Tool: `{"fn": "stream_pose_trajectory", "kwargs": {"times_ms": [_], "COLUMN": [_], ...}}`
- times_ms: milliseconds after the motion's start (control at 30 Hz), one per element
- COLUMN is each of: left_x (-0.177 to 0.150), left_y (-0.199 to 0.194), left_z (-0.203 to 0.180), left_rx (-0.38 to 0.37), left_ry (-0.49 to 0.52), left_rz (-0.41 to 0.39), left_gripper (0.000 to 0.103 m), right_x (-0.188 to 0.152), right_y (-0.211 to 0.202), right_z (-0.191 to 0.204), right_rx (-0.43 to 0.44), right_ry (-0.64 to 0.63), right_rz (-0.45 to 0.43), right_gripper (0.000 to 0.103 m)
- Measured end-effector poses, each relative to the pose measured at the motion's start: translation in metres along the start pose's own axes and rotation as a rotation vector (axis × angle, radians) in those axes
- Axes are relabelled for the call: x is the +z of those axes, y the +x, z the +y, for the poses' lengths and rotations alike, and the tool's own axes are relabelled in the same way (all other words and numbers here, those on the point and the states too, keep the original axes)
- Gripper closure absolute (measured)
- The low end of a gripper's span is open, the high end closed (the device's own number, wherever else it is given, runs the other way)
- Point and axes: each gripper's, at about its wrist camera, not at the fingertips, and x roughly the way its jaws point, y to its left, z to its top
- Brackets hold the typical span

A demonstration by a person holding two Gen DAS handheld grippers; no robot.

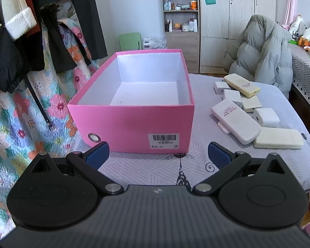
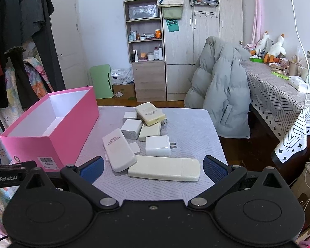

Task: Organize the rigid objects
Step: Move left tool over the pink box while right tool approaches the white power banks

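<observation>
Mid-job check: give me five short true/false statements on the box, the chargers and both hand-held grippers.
1. The pink box is empty. True: only its white inside shows.
2. The left hand-held gripper holds a charger. False: its jaws are open, with nothing between them.
3. The white devices lie on the table to the right of the box. True.
4. The right hand-held gripper is shut. False: it is open, with the long cream device lying ahead between its fingers.
5. The charger with two prongs is inside the box. False: it lies on the table among the pile.
</observation>
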Motion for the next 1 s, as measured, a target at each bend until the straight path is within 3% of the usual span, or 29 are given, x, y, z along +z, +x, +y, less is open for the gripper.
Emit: {"fn": "stream_pose_trajectory", "kwargs": {"times_ms": [200,533,733,1000], "left_x": [-0.002,-0.001,0.002,0.0], "left_y": [-0.002,0.001,-0.001,-0.011], "left_z": [0.0,0.0,0.003,0.0], "left_rx": [-0.002,-0.016,-0.109,-0.108], "left_ry": [0.006,0.004,-0.033,-0.025], "left_rz": [-0.032,-0.013,0.014,-0.072], "left_gripper": [0.0,0.0,0.0,0.0], "right_x": [0.001,0.0,0.0,0.0], "right_y": [0.003,0.007,0.008,0.008], "right_z": [-0.001,0.0,-0.001,-0.001], "right_rx": [-0.003,-0.005,-0.007,-0.007], "right_ry": [-0.001,-0.005,-0.006,-0.006], "right_rz": [0.012,0.022,0.021,0.022], "right_gripper": [0.0,0.0,0.0,0.0]}}
